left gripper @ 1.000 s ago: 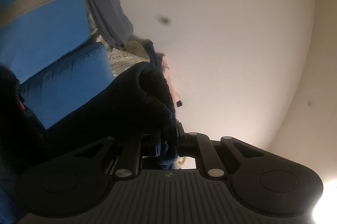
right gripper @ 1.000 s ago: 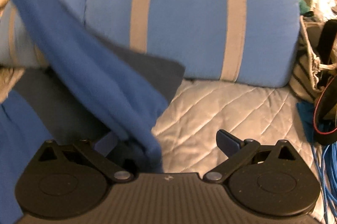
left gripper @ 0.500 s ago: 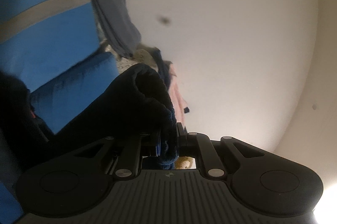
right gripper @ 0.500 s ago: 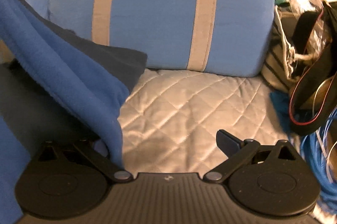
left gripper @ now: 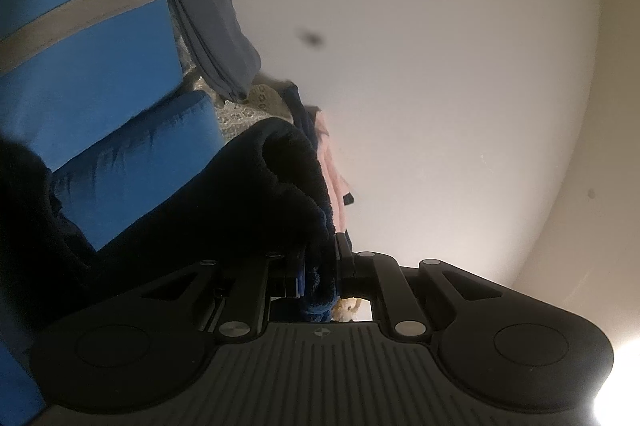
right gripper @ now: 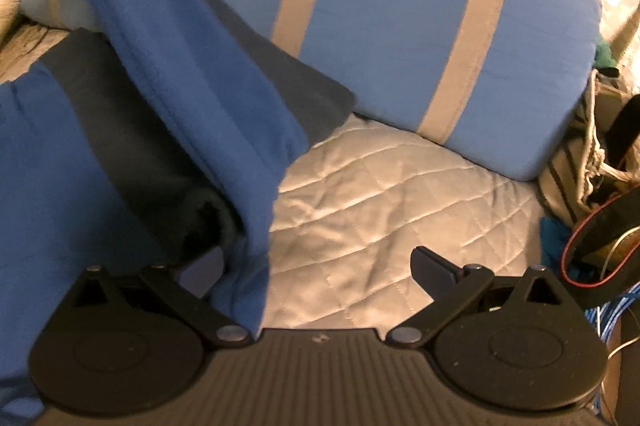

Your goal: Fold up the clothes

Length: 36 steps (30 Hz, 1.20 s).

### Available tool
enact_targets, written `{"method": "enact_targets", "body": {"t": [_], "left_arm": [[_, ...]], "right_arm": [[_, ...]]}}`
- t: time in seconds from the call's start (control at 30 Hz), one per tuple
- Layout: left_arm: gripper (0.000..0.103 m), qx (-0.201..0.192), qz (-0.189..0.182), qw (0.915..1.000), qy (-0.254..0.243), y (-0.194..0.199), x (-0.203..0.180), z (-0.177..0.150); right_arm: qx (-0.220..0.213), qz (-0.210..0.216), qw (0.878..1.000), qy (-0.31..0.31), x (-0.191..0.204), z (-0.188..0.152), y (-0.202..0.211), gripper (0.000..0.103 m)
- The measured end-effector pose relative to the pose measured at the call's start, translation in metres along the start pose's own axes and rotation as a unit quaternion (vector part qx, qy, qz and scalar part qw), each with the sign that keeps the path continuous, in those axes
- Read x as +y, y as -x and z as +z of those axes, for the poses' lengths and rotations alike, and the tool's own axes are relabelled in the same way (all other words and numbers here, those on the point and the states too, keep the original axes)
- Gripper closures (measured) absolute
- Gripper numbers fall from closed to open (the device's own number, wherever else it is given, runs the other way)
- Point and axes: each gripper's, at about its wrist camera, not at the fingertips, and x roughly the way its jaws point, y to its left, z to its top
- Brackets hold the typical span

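A blue fleece garment (right gripper: 192,74) hangs in a long fold from the upper left down across the left finger of my right gripper (right gripper: 320,266), whose jaws stand wide open with nothing clamped. More of the garment (right gripper: 36,162), with a dark inner layer, lies on the bed at left. My left gripper (left gripper: 320,270) is shut on a bunched dark blue edge of the garment (left gripper: 256,194), held up and tilted toward the ceiling.
A blue pillow with tan stripes (right gripper: 400,26) lies across the back of the quilted bedspread (right gripper: 380,202). Bags, a black strap with red trim (right gripper: 600,242) and blue cables (right gripper: 612,314) crowd the right. The left wrist view shows the ceiling (left gripper: 440,66) and hanging grey cloth (left gripper: 212,18).
The right wrist view has swung, so the pillow and hanging fold shifted right and the fold again drapes over the left finger. The left gripper keeps its grip and has barely moved.
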Motion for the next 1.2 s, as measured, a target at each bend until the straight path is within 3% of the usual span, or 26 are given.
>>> {"method": "enact_targets", "body": {"t": [0.2, 0.33, 0.47, 0.57, 0.63, 0.7, 0.87, 1.0, 1.2], "left_arm": [[0.090, 0.007, 0.006, 0.9999, -0.006, 0.002, 0.000, -0.002], [0.090, 0.022, 0.016, 0.9991, -0.033, 0.012, -0.005, 0.003], [0.090, 0.045, 0.040, 0.9938, -0.094, 0.036, -0.009, 0.015], [0.090, 0.054, 0.064, 0.9884, -0.127, 0.061, -0.002, 0.024], [0.090, 0.063, 0.082, 0.9839, -0.145, 0.079, 0.008, 0.027], [0.090, 0.078, 0.099, 0.9771, -0.172, 0.095, 0.022, 0.027], [0.090, 0.131, 0.168, 0.9425, -0.257, 0.137, 0.070, 0.009], [0.090, 0.178, 0.265, 0.9175, -0.237, 0.163, 0.141, -0.003], [0.090, 0.222, 0.324, 0.9028, -0.174, 0.179, 0.221, -0.020]], "right_arm": [[-0.037, 0.017, 0.997, -0.059, 0.007, 0.011, -0.007, 0.000], [-0.034, -0.037, 0.997, -0.052, 0.018, 0.019, -0.026, 0.000], [-0.039, -0.082, 0.991, -0.099, 0.005, 0.020, -0.030, 0.000], [-0.044, -0.048, 0.979, -0.195, -0.021, 0.014, -0.027, 0.000], [-0.036, -0.002, 0.960, -0.278, -0.043, 0.008, -0.029, 0.000], [-0.031, 0.002, 0.954, -0.298, -0.049, 0.008, -0.029, 0.000], [-0.017, -0.049, 0.976, -0.214, -0.028, 0.011, -0.033, 0.000], [0.005, -0.050, 0.979, -0.197, -0.025, 0.008, -0.039, 0.000], [0.019, -0.062, 0.987, -0.147, -0.015, 0.010, -0.039, 0.000]]}}
